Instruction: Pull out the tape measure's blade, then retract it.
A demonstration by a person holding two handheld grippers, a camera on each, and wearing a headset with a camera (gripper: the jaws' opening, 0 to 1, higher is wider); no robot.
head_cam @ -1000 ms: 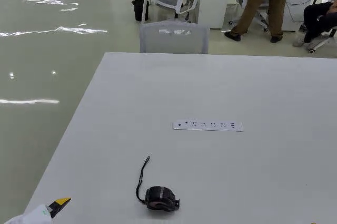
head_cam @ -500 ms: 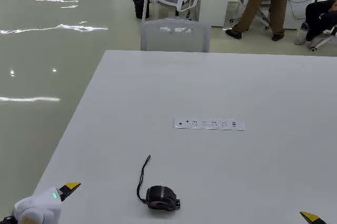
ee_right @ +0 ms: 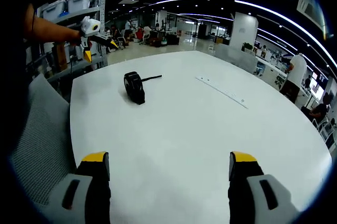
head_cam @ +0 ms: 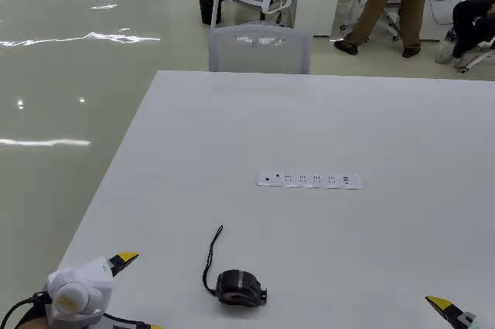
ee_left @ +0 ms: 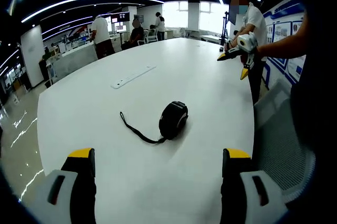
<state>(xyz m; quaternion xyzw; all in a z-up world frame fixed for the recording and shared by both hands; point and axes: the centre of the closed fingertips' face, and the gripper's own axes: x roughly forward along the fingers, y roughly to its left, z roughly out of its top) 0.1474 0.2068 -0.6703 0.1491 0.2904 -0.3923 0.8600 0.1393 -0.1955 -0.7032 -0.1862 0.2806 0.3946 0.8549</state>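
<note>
Nothing readable anywhere, honestly. The tape measure (head_cam: 240, 288) had no legible brand, and markings on the power strip (head_cam: 309, 181) were too small to read.

I record the left gripper (ee_left: 159, 153) with jaws spread wide above the white table (ee_left: 95, 108). The black tape measure (ee_left: 174, 120) lies ahead, untouched, its strap (ee_left: 138, 132) trailing toward the view's left.

Tape measure (head_cam: 240, 288) on table (head_cam: 325, 112), before power strip (head_cam: 309, 181).
</note>
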